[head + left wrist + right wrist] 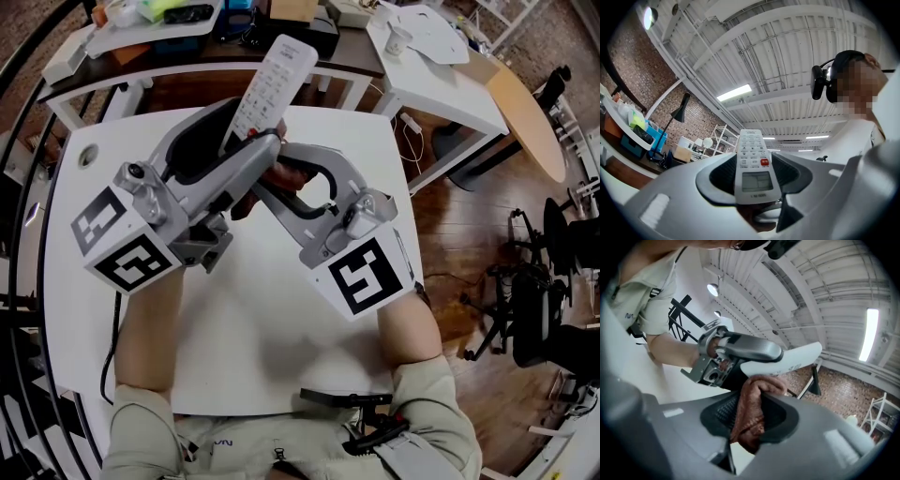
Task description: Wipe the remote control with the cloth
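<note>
My left gripper (246,141) is shut on the lower end of a white remote control (272,80). The remote sticks up and away over the white table (272,356). In the left gripper view its buttons and small screen (753,164) face the camera between the jaws. My right gripper (281,176) is shut on a bunched reddish-brown cloth (749,416). It holds the cloth against the underside of the remote (787,359), right beside the left gripper's jaws (740,348). In the head view the cloth (272,183) shows only as a dark red patch between the two grippers.
A black clamp (347,398) sits at the table's near edge. Cluttered desks (159,28) stand behind the table. At the right back is a white side table (441,84) with a paper cup (398,39). A black chair (539,309) is at the far right.
</note>
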`<action>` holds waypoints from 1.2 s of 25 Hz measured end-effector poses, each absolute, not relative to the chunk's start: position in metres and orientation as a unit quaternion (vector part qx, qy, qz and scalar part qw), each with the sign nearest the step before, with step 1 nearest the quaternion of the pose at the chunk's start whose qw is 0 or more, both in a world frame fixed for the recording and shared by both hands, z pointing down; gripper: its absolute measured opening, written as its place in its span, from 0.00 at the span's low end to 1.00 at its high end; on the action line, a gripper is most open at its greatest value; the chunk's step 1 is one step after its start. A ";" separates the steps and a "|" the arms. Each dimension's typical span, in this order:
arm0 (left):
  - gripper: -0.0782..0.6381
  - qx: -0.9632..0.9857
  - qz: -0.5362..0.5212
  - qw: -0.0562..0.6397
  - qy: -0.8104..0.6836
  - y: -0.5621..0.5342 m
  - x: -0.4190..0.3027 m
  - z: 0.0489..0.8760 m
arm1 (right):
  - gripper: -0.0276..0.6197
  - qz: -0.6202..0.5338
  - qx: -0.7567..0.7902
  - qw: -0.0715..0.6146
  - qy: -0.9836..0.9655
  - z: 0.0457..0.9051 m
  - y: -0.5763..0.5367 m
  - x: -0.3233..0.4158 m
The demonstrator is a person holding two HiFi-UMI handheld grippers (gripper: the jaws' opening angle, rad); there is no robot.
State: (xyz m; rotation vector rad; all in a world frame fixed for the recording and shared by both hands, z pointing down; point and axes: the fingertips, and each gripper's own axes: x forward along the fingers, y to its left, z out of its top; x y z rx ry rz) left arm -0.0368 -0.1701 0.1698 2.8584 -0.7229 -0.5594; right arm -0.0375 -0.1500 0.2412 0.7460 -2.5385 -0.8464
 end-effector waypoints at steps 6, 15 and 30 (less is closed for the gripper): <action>0.45 0.947 -0.184 0.067 -0.256 -0.174 -0.042 0.171 | 0.20 -0.307 0.245 0.188 -0.900 0.245 -0.145 -0.043; 0.45 0.945 -0.181 0.053 -0.269 -0.173 -0.045 0.170 | 0.20 -0.306 0.258 0.181 -0.898 0.240 -0.149 -0.037; 0.45 0.954 -0.145 0.015 -0.263 -0.164 -0.031 0.175 | 0.20 -0.266 0.400 0.074 -0.874 0.183 -0.184 0.023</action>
